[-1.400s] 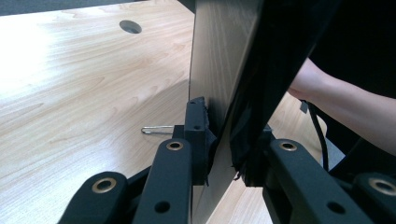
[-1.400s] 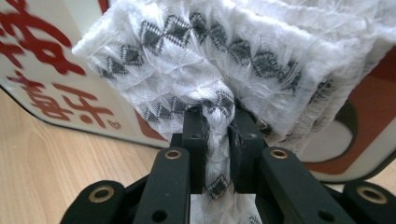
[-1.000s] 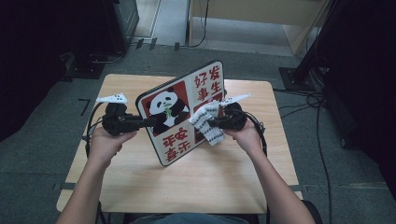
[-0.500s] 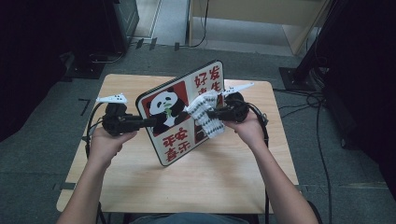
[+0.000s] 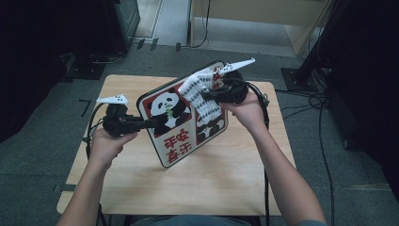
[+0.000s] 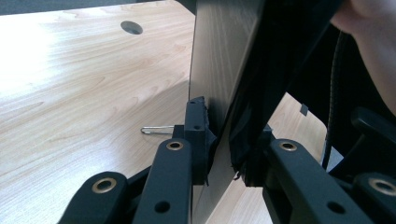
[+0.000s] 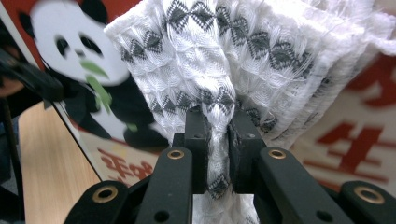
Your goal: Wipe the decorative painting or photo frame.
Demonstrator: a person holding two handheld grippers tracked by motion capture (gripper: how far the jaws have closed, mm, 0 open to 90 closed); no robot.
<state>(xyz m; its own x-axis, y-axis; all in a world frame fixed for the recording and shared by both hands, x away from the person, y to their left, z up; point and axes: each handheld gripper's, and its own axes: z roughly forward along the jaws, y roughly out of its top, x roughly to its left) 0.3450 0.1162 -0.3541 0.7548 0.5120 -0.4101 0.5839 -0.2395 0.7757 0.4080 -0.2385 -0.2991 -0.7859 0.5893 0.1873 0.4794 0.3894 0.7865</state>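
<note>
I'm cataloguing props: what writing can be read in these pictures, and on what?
"平安喜乐", probably: red, upside down to the high view, on the panda sign board.
"生", probably: red, on the same board, in the right gripper view.
The board's other red characters are hidden by the patterned cloth or blurred.

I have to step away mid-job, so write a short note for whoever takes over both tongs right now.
Left tongs: shut on the left edge of the panda board, propping it tilted above the table.
Right tongs: shut on the white patterned cloth, held against the board's upper face.
Done: board gripped, cloth in contact with it.
Left, as it looks: carry on wiping the board's face, probably the lower part too, then set board and cloth down. Keep the left grip firm; the board rests on nothing else that I can see.
</note>
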